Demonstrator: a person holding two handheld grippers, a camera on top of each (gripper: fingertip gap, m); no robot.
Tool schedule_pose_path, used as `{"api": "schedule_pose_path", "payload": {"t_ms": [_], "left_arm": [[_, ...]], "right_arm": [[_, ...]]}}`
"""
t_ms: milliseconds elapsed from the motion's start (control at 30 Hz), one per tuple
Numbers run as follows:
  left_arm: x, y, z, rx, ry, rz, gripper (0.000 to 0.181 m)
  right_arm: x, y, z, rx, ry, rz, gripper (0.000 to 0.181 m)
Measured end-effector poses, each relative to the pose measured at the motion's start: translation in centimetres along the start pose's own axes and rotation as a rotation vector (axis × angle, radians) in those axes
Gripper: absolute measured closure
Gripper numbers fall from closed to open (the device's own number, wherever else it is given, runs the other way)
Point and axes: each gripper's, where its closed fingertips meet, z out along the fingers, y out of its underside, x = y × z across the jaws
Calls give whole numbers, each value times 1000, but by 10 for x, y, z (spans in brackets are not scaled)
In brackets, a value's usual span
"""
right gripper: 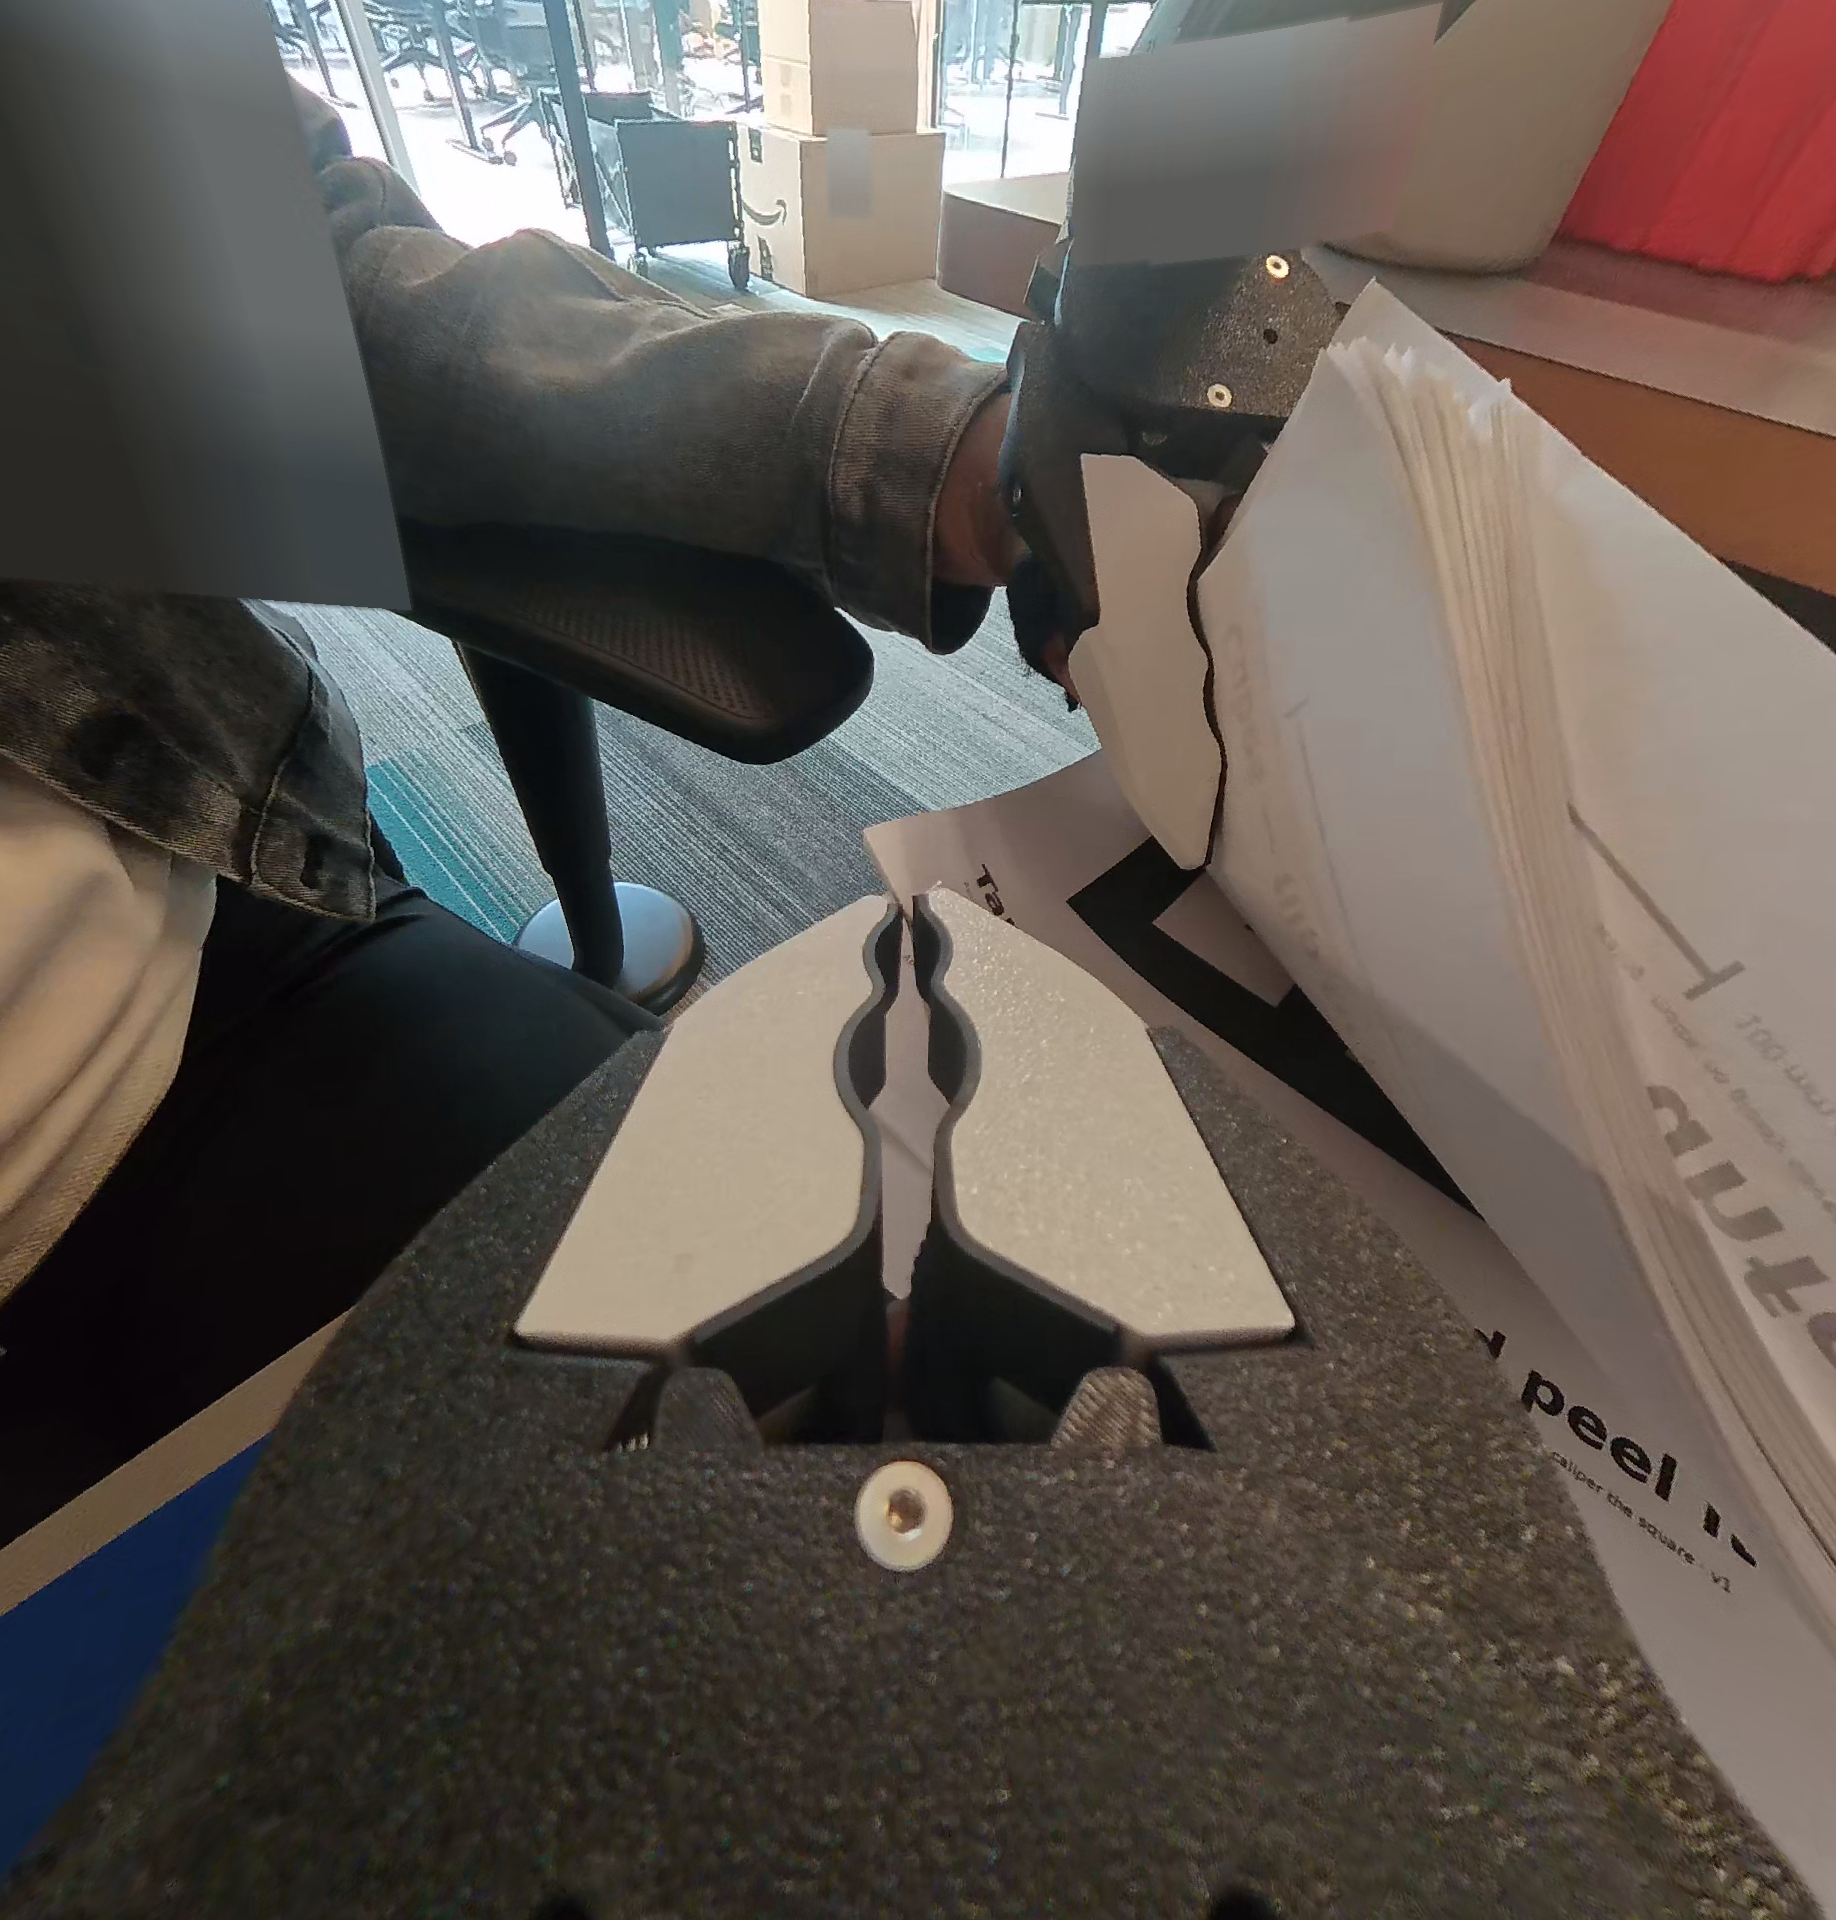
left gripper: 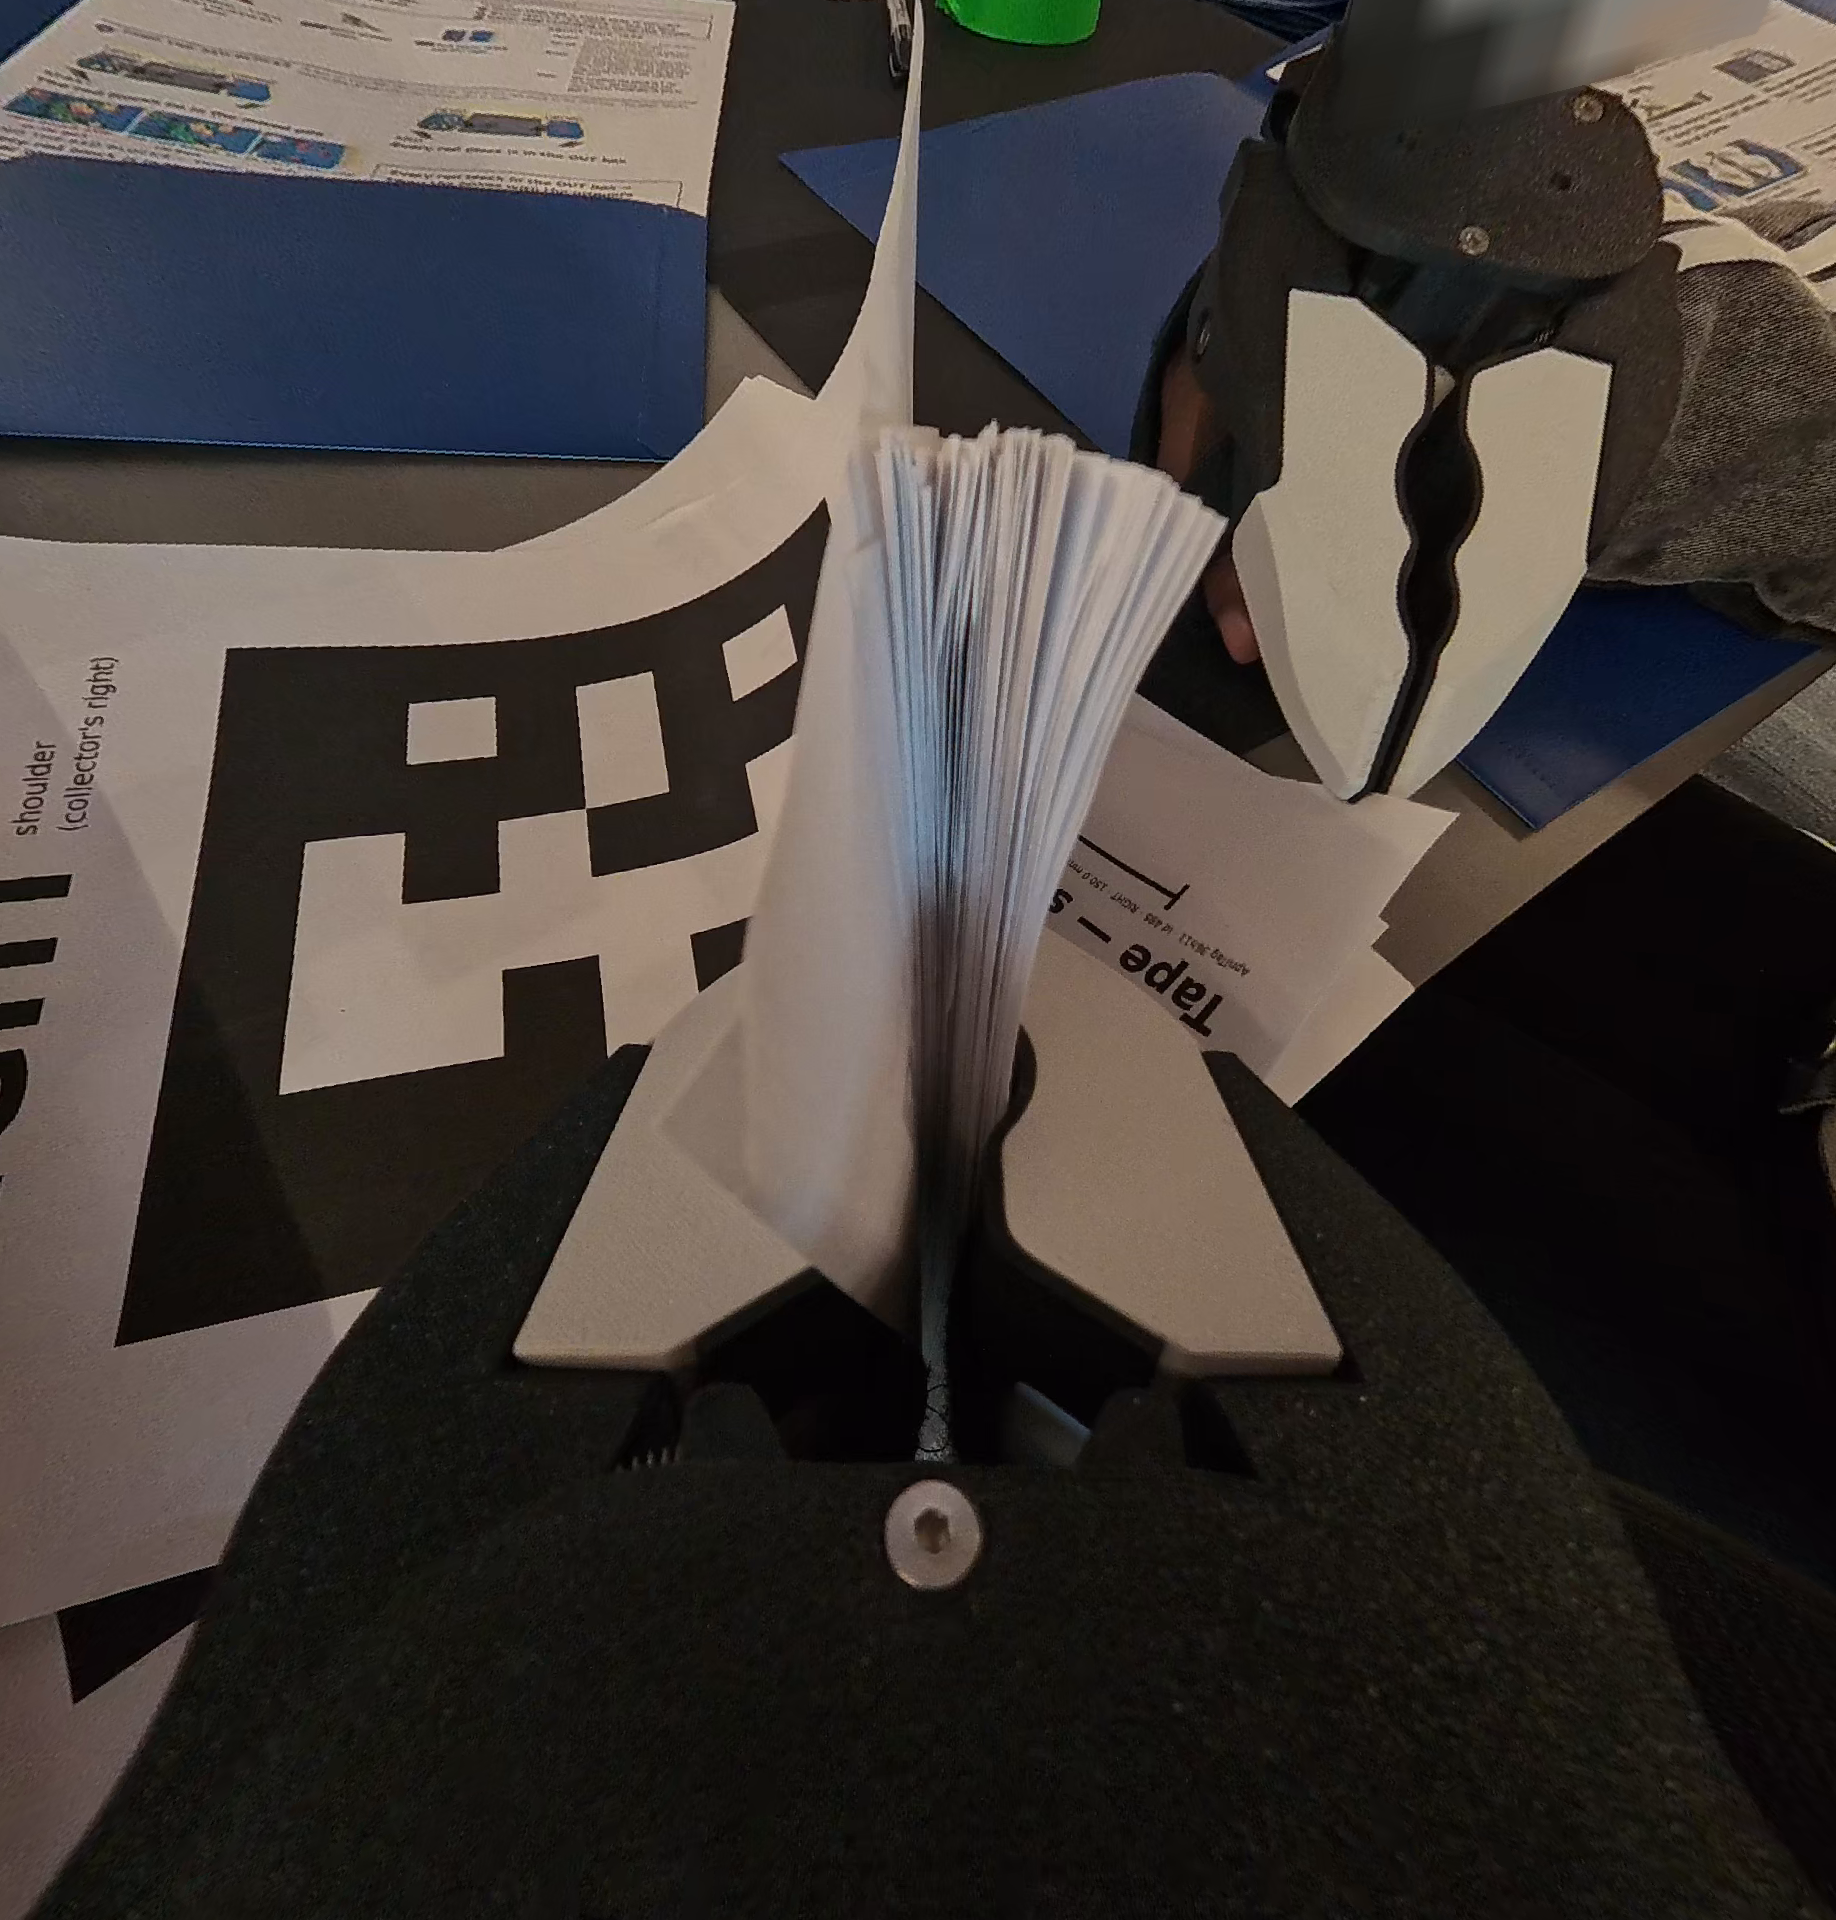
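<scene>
My left tongs (left gripper: 935, 1195) clamp a lifted paper stack (left gripper: 997, 675); my right tongs (right gripper: 909, 925) pinch one sheet's corner (right gripper: 898, 1091).

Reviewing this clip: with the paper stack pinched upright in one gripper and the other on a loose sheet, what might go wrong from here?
1. The left gripper clamps the thick paper stack only at one edge; the far edges fan out, so sheets may slip free.
2. One outer sheet already curls away from the stack and could crease or fall.
3. The right gripper pinches just the edge of a printed sheet lying on the table; pulling may tear or crumple it.
</scene>
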Motion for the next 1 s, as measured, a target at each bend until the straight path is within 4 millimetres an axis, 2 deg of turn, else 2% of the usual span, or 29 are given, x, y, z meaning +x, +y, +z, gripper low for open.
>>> {"api": "schedule_pose_path", "payload": {"t_ms": [133, 267, 433, 533, 700, 1000], "left_arm": [[0, 0, 0, 0, -1, -1, 163], [0, 0, 0, 3, 0, -7, 163], [-1, -1, -1, 11, 3, -24, 164], [-1, -1, -1, 11, 3, -25, 164], [-1, -1, -1, 10, 3, -22, 163], [-1, 0, 0, 8, 5, -20, 163]], "right_arm": [[3, -1, -1, 5, 25, -9, 180], [20, -15, -8, 59, 178, -120, 181], [21, -17, -7, 43, 198, -134, 181], [17, -17, -6, 47, 154, -87, 181], [7, -4, 0, 9, 49, 3, 181], [1, 2, 4, -21, 5, 20, 181]]}}
